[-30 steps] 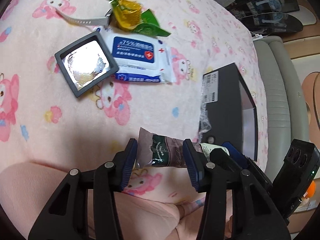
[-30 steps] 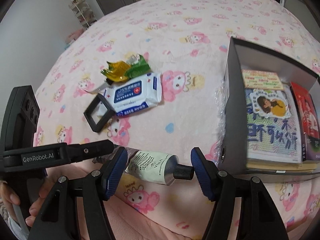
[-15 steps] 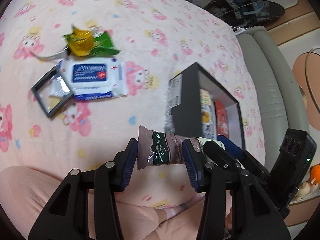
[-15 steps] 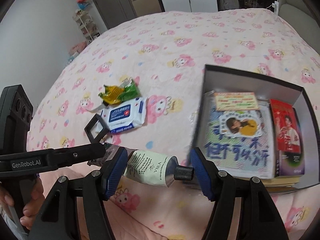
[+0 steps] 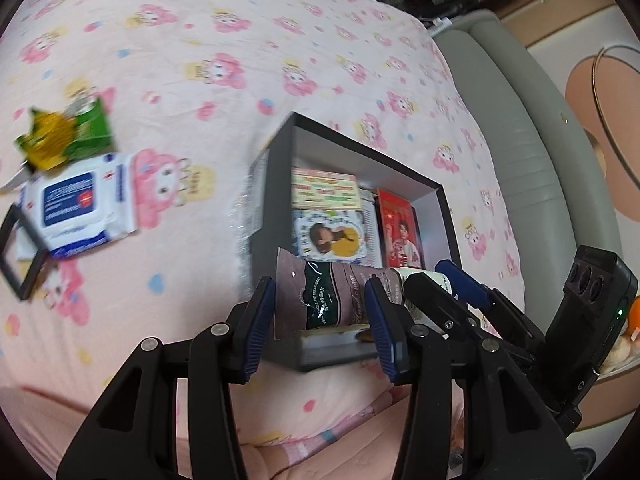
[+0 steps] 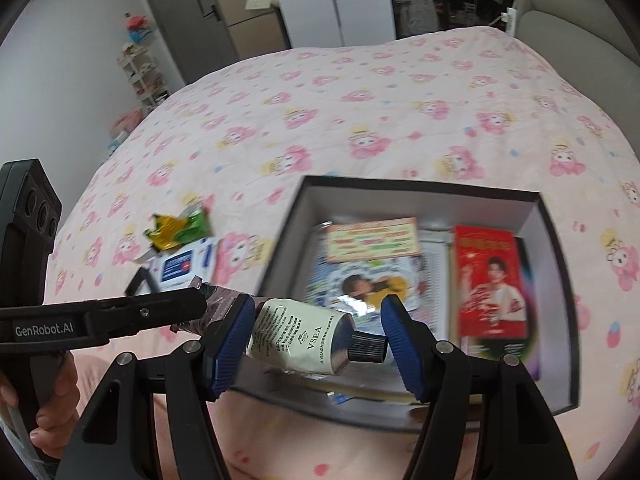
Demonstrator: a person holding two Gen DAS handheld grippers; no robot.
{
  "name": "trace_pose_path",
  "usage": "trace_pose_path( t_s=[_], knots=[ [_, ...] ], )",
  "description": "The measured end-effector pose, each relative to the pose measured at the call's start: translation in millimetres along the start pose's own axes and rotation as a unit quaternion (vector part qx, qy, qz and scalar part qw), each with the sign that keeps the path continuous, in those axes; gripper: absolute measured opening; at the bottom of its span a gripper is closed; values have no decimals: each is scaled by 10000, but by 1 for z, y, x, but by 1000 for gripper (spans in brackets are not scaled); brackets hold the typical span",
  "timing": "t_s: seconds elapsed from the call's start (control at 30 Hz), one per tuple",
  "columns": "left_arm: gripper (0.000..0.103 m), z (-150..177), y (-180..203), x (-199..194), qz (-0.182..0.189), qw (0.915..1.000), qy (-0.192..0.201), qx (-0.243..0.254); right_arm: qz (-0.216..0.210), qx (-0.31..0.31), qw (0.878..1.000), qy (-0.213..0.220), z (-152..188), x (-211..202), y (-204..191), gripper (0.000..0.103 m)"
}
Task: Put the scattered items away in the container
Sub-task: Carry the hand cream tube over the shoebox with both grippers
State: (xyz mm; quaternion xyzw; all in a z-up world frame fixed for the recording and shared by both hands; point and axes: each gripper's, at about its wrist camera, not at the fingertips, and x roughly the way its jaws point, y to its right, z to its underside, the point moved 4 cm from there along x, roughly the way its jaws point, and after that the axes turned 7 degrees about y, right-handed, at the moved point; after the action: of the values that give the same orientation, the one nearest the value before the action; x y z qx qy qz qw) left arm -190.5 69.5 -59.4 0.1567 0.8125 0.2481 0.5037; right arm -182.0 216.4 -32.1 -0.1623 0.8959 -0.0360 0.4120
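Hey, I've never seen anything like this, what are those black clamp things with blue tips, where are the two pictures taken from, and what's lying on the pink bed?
Those are two hand-held grippers; a person squeezes one in each hand, and no robot arm is involved. Each carries a wide-angle camera looking forward along its fingers, so one picture comes from the left gripper and one from the right gripper. Together they hold one hand cream tube: the left pinches its crimped tail, the right spans the cap end. The tube hangs over the near edge of an open dark box, which already holds books or booklets. On the pink bedspread beside the box lie a wet wipes pack, a green and yellow wrapper and a dark square frame.
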Motion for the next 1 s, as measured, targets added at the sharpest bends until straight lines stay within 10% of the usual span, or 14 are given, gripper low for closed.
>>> trace_pose_path(
  t_s=[0.43, 1.0],
  knots=[
    [46, -8, 35, 83, -112, 9980, -575, 246, 56, 934, 9952, -270, 8, 25, 91, 63],
    [43, -17, 47, 125, -1097, 9882, -571, 899, -42, 1065, 9921, -664, 13, 68, 114, 61]
  ],
)
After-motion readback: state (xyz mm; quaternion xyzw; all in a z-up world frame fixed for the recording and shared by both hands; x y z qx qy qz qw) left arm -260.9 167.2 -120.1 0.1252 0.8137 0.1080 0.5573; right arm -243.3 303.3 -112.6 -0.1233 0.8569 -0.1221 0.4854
